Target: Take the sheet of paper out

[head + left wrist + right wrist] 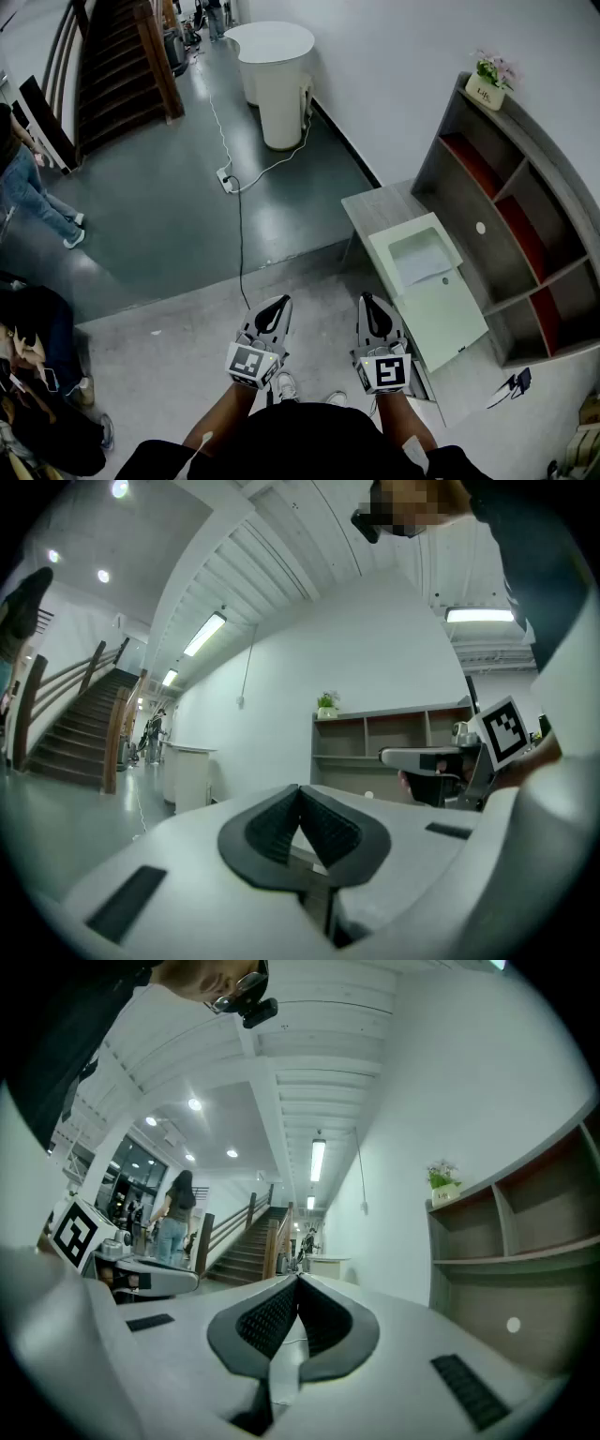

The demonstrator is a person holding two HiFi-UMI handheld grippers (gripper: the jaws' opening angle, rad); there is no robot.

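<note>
Only my head view shows the sheet of paper. It lies flat in the open well of a pale green unit that stands against the grey shelf unit. That puts it at about one o'clock from the right gripper and well apart from it. Neither gripper view picks the paper up.

The left gripper sits just beside the right one, both held out level in front of me. In the right gripper view I read its ribbed pads meeting at the tips with nothing between them. The left gripper view gives me the same for the left: tips met, nothing held.

The left gripper view catches the right gripper itself at three o'clock, and the potted plant on top of the shelves near twelve. The right gripper view looks the other way, toward the staircase at about eleven o'clock, with a person in jeans at nine. It shows the shelves only along its three o'clock edge.
</note>
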